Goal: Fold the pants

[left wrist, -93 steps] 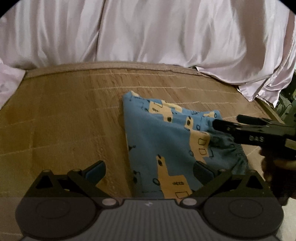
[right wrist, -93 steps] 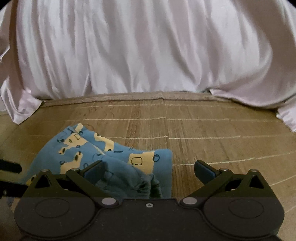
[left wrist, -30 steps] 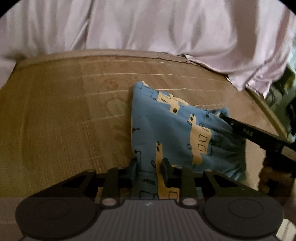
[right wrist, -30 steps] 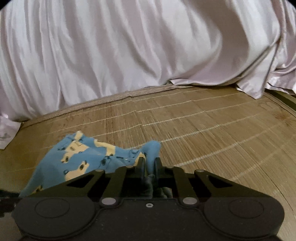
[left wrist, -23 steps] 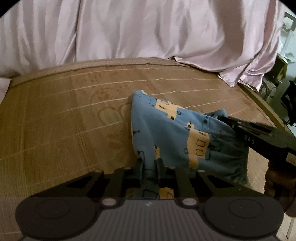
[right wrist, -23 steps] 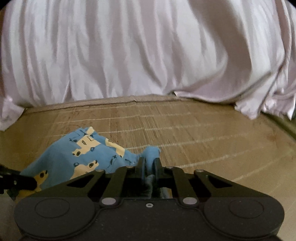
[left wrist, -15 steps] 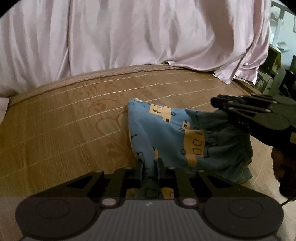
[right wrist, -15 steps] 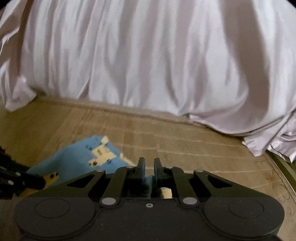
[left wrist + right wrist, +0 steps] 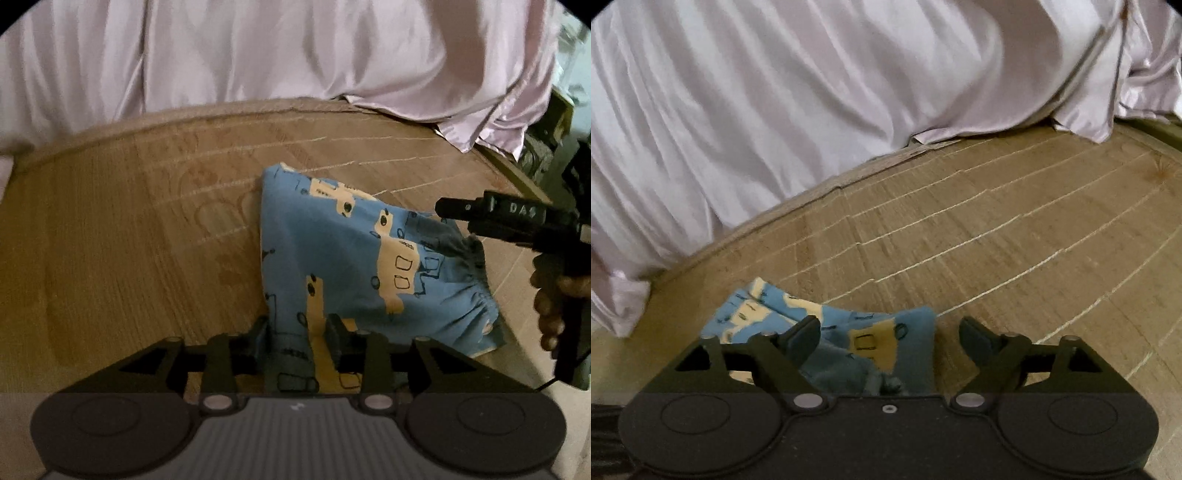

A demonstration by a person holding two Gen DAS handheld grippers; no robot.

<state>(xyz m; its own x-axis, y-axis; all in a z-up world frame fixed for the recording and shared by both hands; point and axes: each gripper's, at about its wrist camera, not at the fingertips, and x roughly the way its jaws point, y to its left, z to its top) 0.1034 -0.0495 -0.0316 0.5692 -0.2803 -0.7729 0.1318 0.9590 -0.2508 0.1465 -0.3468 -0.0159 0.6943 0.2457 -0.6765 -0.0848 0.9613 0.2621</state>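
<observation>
Left gripper (image 9: 298, 326) pinches the folded blue vehicle-print pants (image 9: 354, 266) on the woven bamboo mat (image 9: 129, 240); right gripper (image 9: 890, 334) gapes empty above them.

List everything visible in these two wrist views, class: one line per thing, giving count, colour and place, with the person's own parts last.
pants: one, blue with yellow vehicle print, folded on the mat.
woven mat: one, tan, beneath the pants.
satin sheet: one, pale lilac, draped behind the mat.
left gripper: one, black, fingers around the pants' near edge.
right gripper: one, black, open above the pants.
hand: one, gripping the right gripper's handle.
</observation>
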